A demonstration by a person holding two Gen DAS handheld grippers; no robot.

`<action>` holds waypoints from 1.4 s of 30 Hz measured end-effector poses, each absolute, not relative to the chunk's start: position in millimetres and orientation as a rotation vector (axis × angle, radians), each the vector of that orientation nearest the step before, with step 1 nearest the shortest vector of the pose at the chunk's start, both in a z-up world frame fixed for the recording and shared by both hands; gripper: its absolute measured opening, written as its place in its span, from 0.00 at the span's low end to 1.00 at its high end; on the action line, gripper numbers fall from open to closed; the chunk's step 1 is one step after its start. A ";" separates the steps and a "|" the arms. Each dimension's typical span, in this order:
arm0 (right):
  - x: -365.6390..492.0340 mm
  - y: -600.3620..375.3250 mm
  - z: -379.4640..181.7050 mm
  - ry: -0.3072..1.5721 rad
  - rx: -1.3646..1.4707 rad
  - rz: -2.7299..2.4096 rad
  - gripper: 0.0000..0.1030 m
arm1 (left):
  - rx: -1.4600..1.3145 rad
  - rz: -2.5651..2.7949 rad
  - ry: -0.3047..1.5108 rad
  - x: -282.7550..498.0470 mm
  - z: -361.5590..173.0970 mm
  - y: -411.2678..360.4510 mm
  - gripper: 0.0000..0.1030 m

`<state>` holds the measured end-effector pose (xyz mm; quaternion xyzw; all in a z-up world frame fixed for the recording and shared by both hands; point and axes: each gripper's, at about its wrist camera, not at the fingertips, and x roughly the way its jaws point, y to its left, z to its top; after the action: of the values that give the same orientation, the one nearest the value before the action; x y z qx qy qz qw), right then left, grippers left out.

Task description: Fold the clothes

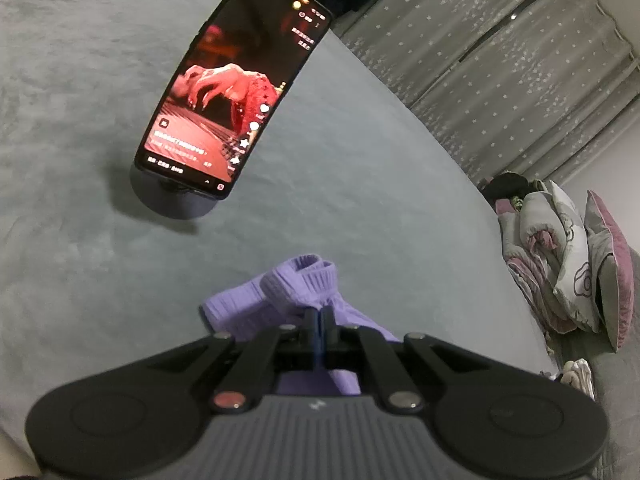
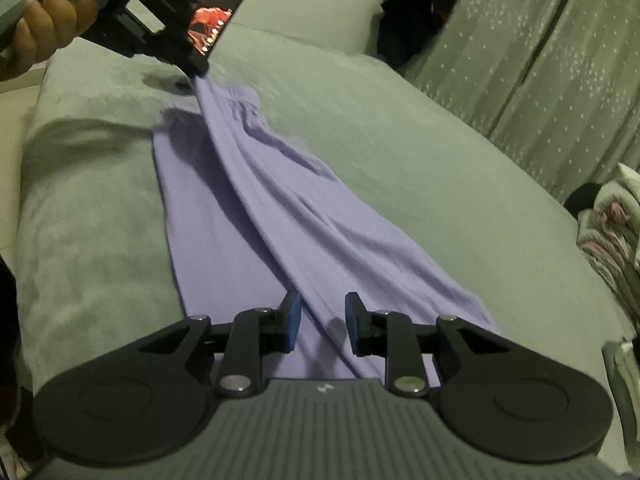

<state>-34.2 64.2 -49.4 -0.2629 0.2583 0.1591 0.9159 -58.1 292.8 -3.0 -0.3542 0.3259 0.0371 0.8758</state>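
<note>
purple trousers stretched along the grey bed, one end lifted.

we see our left gripper pressed together on the ribbed waistband, which bunches just above its fingers at lower centre of the left view; in the right view that same gripper sits upper left, pulling the cloth up off the bed. our right gripper stands spread at bottom centre, one finger on either side of a ridge of cloth and holding nothing. a phone on a stand stands close behind the lifted end. we judge that a hard tug could pull the thin pinch loose, a swing of the cloth could tip the phone, and the twisted ridge may fold crooked.
</note>
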 end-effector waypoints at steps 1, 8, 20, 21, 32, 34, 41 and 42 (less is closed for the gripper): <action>-33.3 67.8 -50.7 0.519 -0.548 0.323 0.28 | -0.741 0.078 0.680 -58.0 -3.0 293.4 0.01; -27.5 90.1 -59.7 0.432 -0.609 0.277 0.28 | -0.723 0.100 0.679 -57.2 -7.9 291.8 0.01; -44.8 22.5 -77.8 0.429 -0.784 0.067 0.16 | -0.743 0.126 0.729 -59.3 -28.3 308.5 0.01; -45.7 17.5 -80.0 0.430 -0.797 0.053 0.15 | -0.740 0.125 0.733 -59.1 -29.3 308.8 0.01; -44.8 -10.0 -81.7 0.397 -0.947 -0.063 0.00 | -0.752 0.104 0.709 -58.2 -28.8 311.6 0.01; -48.4 -9.2 -70.2 0.365 -0.962 -0.083 0.00 | -0.765 0.085 0.689 -59.8 -23.9 314.0 0.01; -82.4 6.3 -58.8 0.297 -1.140 -0.067 0.00 | -0.732 0.060 0.727 -63.8 -21.8 328.1 0.01; -87.1 7.6 -61.3 0.304 -1.163 -0.053 0.00 | -0.719 0.067 0.741 -64.0 -24.4 329.5 0.01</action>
<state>-87.1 7.6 -61.3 -0.5471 0.1429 -0.0249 0.8244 -64.0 329.5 -24.4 -0.3435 0.3541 0.0319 0.8693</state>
